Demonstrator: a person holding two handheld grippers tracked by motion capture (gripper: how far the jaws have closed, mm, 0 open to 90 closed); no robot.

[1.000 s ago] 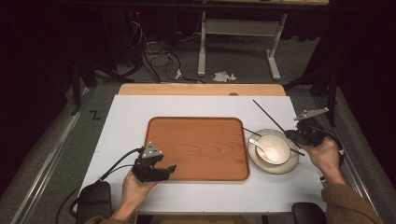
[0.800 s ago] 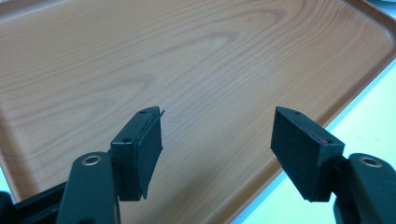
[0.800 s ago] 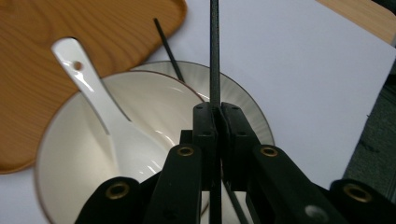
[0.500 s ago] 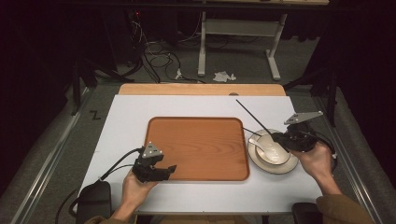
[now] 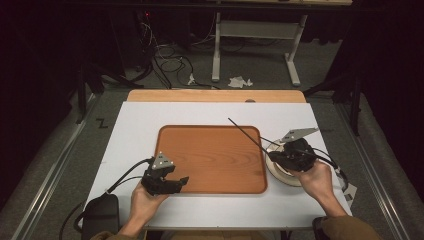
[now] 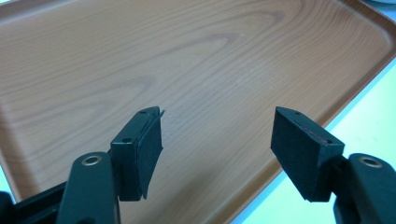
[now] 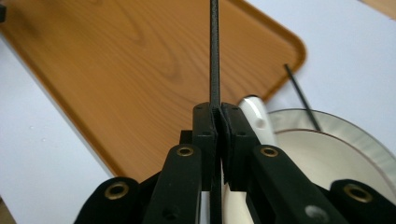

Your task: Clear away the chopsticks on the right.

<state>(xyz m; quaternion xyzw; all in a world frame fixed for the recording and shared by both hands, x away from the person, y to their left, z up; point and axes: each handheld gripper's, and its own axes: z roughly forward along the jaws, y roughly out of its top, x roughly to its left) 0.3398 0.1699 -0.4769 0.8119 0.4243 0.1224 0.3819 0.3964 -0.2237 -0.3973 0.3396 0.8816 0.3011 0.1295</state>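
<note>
My right gripper hovers over the left part of a white plate and is shut on a thin black chopstick. The stick slants up and to the far left over the right end of a brown wooden tray. A second black chopstick rests on the plate's far rim. A white spoon handle pokes out beside the shut jaws. My left gripper sits at the tray's near left corner, open, nothing between its pads.
A white mat covers the table under the tray. A black cable box lies at the near left corner. A wooden strip runs along the far edge. Cables and a desk frame stand on the floor beyond.
My right gripper has carried the chopstick leftward, from the plate's right side to its left edge, so the stick's tip now reaches over the tray. The left gripper has stayed put.
</note>
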